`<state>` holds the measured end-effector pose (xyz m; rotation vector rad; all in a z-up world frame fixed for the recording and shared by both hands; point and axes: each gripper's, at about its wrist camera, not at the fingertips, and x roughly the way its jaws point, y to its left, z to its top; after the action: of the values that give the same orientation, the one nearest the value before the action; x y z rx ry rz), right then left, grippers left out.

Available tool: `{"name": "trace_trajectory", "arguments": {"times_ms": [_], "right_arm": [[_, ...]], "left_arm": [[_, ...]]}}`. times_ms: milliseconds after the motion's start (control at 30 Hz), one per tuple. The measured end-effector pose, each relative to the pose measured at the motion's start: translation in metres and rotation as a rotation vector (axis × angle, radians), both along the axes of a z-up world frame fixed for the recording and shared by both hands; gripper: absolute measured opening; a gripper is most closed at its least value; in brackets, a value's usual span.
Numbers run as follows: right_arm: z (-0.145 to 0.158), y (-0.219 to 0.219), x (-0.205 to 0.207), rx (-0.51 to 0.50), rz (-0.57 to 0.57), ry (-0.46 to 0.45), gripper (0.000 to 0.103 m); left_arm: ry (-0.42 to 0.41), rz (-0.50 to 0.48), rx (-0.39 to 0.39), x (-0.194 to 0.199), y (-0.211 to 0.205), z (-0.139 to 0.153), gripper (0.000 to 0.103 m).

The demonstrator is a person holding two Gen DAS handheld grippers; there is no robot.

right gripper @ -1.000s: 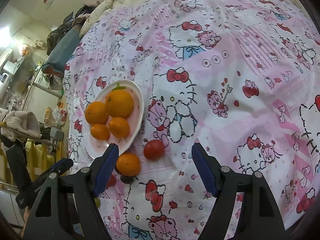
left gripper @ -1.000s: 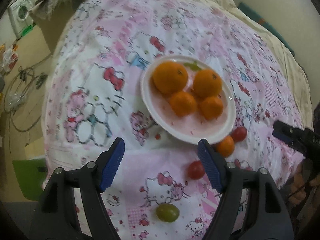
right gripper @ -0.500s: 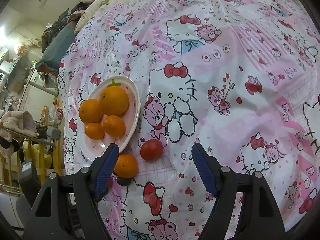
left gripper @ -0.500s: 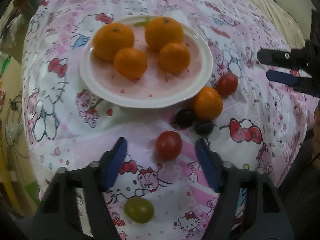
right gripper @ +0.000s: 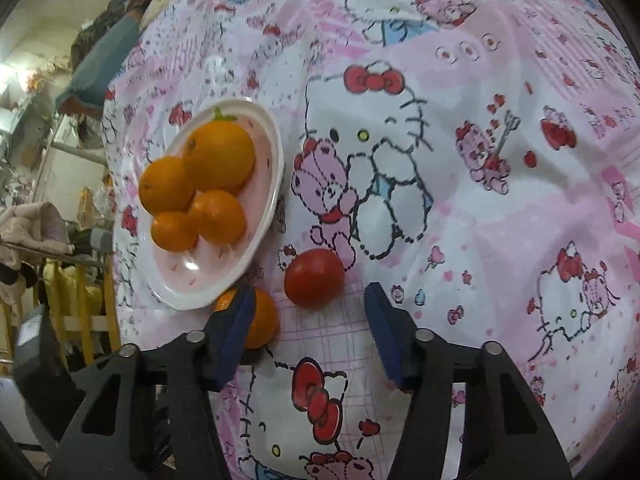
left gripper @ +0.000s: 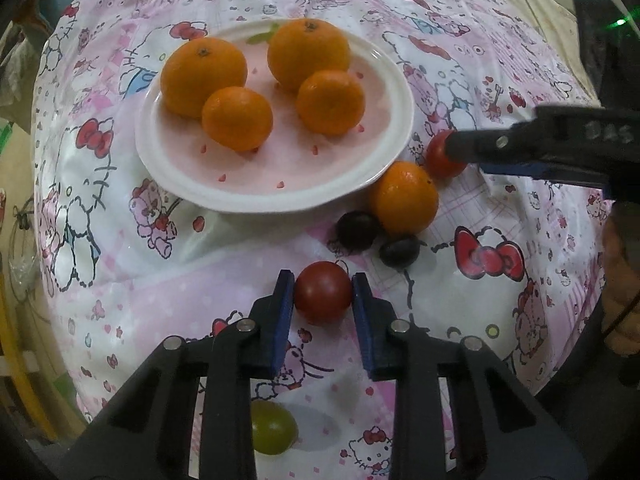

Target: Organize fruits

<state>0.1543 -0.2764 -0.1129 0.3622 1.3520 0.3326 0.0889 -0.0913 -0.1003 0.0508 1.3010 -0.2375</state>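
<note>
A white plate [left gripper: 360, 176] holding several oranges [left gripper: 236, 118] lies on the pink cartoon-print cloth; it also shows in the right wrist view [right gripper: 264, 224]. My left gripper [left gripper: 323, 292] is shut on a red tomato [left gripper: 323, 298] resting on the cloth. A loose orange [left gripper: 404, 196], two dark grapes [left gripper: 357, 229] and a green grape [left gripper: 274, 428] lie nearby. My right gripper [right gripper: 310, 312] is open, just short of a second red tomato [right gripper: 315, 278], with the loose orange [right gripper: 262, 320] behind its left finger.
The cloth-covered surface rounds off at its edges. Room clutter, a rack and yellow furniture [right gripper: 80, 296] stand to the left in the right wrist view. The right gripper [left gripper: 532, 148] reaches in from the right in the left wrist view.
My left gripper moved forward and shut on the near tomato. My right gripper moved closer to the other tomato, its jaws narrower than before.
</note>
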Motion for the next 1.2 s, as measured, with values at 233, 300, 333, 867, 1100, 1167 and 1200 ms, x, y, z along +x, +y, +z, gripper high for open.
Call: {"name": "trace_trajectory", "arguments": {"times_ms": [233,300,333,867,1100,1167,1200], "right_arm": [[-0.008,0.015,0.007,-0.071,0.045,0.001,0.038],[-0.009,0.016,0.008,-0.073,0.049,-0.003,0.037],[-0.008,0.016,0.008,-0.074,0.052,-0.006,0.037],[0.002,0.010,0.005,-0.055,0.045,-0.027,0.036],[0.015,-0.002,0.004,-0.028,0.019,-0.054,0.036],[0.020,-0.005,0.004,-0.017,0.011,-0.065,0.036],[0.024,-0.009,0.003,-0.007,0.003,-0.071,0.036]], "left_arm": [[-0.013,0.028,-0.021,-0.007,0.013,0.008,0.025],[-0.014,0.039,-0.023,-0.007,0.016,0.008,0.025],[-0.013,0.045,-0.024,-0.007,0.017,0.008,0.025],[-0.043,0.094,-0.034,-0.001,0.028,0.019,0.025],[-0.066,0.116,-0.026,0.000,0.028,0.027,0.025],[-0.075,0.118,-0.020,0.001,0.027,0.031,0.025],[-0.081,0.116,-0.015,0.001,0.026,0.033,0.025]]}}
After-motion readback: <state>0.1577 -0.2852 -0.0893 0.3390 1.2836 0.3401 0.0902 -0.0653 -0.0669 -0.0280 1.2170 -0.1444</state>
